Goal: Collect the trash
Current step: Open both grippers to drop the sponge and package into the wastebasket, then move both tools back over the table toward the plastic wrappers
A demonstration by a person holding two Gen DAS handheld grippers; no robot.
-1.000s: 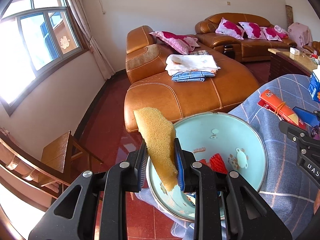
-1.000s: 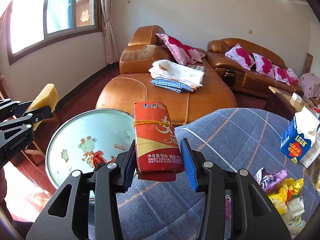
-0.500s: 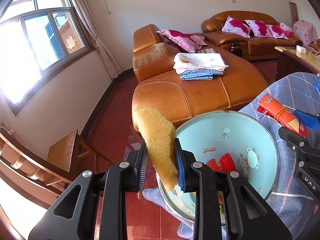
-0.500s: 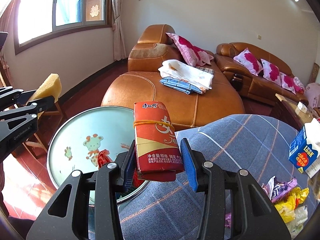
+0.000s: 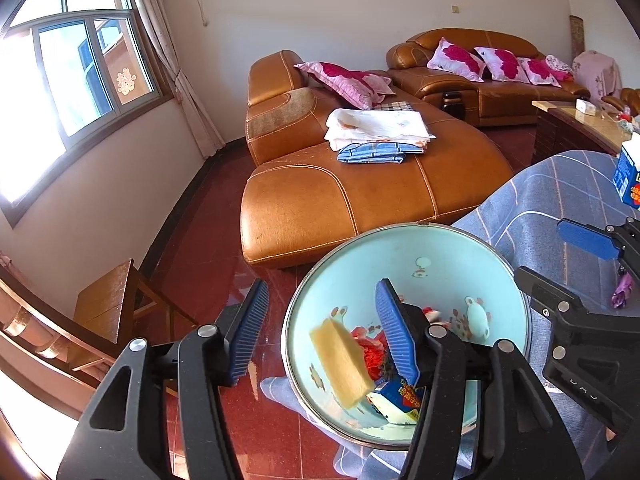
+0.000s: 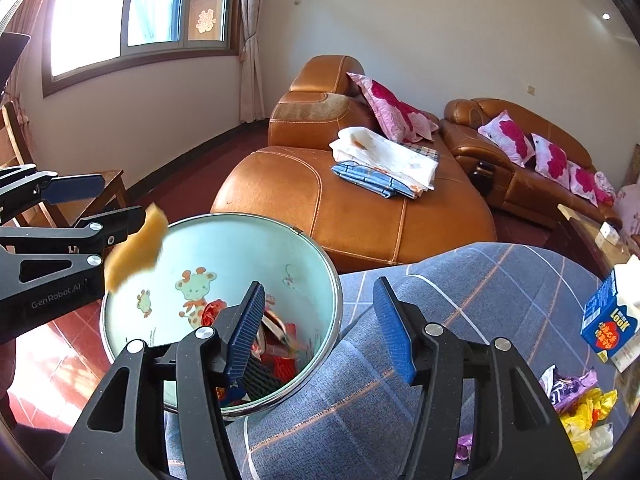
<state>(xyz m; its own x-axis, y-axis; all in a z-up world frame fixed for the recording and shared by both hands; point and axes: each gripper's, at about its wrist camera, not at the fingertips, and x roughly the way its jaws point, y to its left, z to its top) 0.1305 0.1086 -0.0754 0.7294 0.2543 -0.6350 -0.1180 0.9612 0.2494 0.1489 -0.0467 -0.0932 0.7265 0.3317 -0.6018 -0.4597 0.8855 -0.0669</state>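
Yellow foam sponge, a rectangular block, is in mid-air over the round pale-blue metal bin with cartoon animal prints, tilted and touching neither jaw of the left gripper, whose jaws stand wide apart and empty. The right gripper is likewise wide and empty, poised above the bin's near rim beside the blue checked cloth on the counter. Red wrappers and a blue-and-white carton lie at the bin's bottom. Risk: the sponge falls near the rim on the left gripper's side and, being light, could glance off and drop to the red tile floor. More trash remains on the cloth: a blue milk carton and crumpled yellow and purple wrappers, partly cut off at the frame edge. The bin's lower contents are hidden behind the jaws.
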